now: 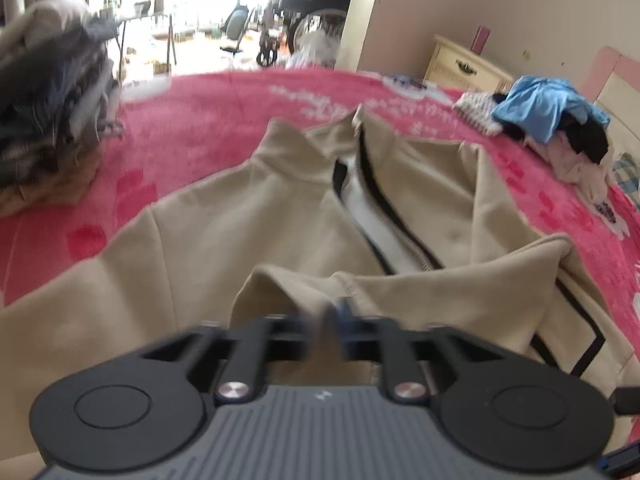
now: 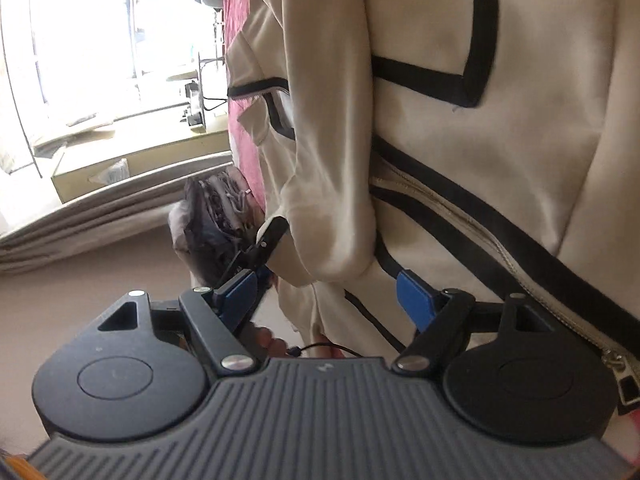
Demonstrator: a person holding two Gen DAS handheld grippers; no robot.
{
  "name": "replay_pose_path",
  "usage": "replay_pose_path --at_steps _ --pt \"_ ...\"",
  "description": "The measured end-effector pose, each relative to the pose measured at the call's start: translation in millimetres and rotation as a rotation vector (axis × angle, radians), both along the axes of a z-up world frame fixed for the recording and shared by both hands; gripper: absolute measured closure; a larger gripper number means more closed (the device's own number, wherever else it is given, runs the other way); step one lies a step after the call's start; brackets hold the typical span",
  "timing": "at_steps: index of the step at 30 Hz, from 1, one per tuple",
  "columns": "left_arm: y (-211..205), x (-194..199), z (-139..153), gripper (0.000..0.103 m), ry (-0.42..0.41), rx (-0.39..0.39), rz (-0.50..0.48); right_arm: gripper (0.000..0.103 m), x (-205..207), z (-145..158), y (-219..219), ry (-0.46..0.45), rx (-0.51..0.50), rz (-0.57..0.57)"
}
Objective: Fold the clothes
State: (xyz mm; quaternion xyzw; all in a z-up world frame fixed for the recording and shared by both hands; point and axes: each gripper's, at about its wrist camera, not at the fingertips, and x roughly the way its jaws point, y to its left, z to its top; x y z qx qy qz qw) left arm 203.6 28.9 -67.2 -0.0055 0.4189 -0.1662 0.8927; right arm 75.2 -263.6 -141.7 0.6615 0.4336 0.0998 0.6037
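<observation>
The left hand-held gripper (image 1: 326,320) has its 2 blue-padded fingers pressed together on a fold of the beige jacket (image 1: 280,216), pinching the cloth right at its tips at about 6 o'clock in the left wrist view. From that pinch the fabric rises in a soft ridge toward 3 o'clock, where a doubled-over edge lies on the garment's front. The jacket is spread on a bed with a pink blanket (image 1: 208,120); its stand-up collar points to 12 o'clock, an open zipper (image 1: 384,216) edged with black tape shows a pale lining, and thin black piping outlines a pocket panel at 4 o'clock. In the right wrist view, which is rolled on its side, the right hand-held gripper (image 2: 332,300) stands with its jaws wide apart; a rounded fold of the jacket sits just ahead of the gap, though no pad visibly presses on it. The left gripper shows at 9 o'clock of that fold, with fingers of a person's hand (image 2: 268,340) below it. Farther out, a stack of folded clothes (image 1: 52,120) rests on the blanket at 9 o'clock, and a loose heap of clothes (image 1: 556,120) topped by a blue garment lies at 2 o'clock. Behind that heap stands a cream dresser (image 1: 464,64); whether its drawer holds anything cannot be told.
</observation>
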Motion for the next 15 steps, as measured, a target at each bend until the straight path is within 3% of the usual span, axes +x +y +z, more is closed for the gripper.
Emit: replay_pose_path --at_steps 3,5,8,10,12,14,15 --pt "-10 -29 30 0.097 -0.126 0.010 -0.084 0.026 -9 0 -6 0.002 -0.001 -0.010" --pt "-16 -64 58 0.097 -0.247 -0.003 -0.229 0.026 -14 0 -15 -0.009 -0.010 -0.027" --pt "-23 -130 89 0.096 -0.407 0.028 -0.535 0.026 -21 3 -30 -0.023 -0.046 -0.054" --pt "-30 -166 92 0.096 -0.409 0.089 -0.733 0.026 -27 4 -40 -0.028 -0.069 -0.070" --pt "-38 -196 79 0.091 -0.355 0.186 -0.916 0.025 -33 2 -47 -0.021 -0.085 -0.085" --pt "-43 -215 56 0.079 -0.253 0.277 -1.043 0.025 -39 -2 -51 -0.013 -0.087 -0.097" --pt "-43 -221 44 0.079 -0.204 0.313 -1.071 0.024 -42 -5 -52 -0.008 -0.084 -0.101"
